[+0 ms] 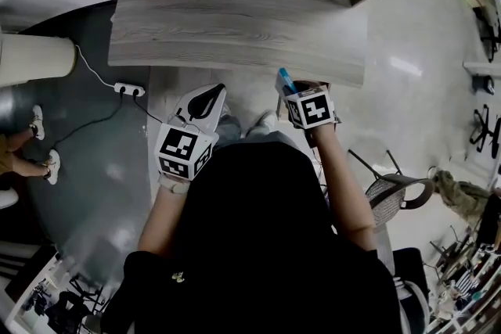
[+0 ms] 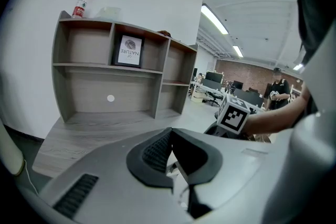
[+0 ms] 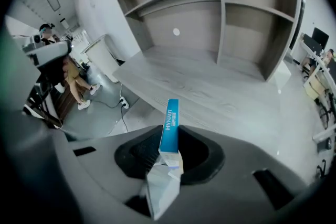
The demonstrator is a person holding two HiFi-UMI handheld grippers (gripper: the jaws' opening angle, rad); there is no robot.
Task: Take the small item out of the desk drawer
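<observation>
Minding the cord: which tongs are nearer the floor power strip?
Left. The left tongs are just right of the power strip; right tongs, gripping a blue box, are farther right.

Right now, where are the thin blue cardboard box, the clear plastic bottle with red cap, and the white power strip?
thin blue cardboard box [image 3: 170, 126]: right gripper view, its printed narrow edge.
clear plastic bottle with red cap [image 2: 80, 8]: left gripper view, its red label.
white power strip [image 1: 129, 89]: head view, its middle.

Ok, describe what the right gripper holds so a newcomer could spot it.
Find the grey wooden desk with shelves. Just before its front edge, the right gripper pinches a thin box standing on edge. It is the only bright blue thing, with white lettering.
</observation>
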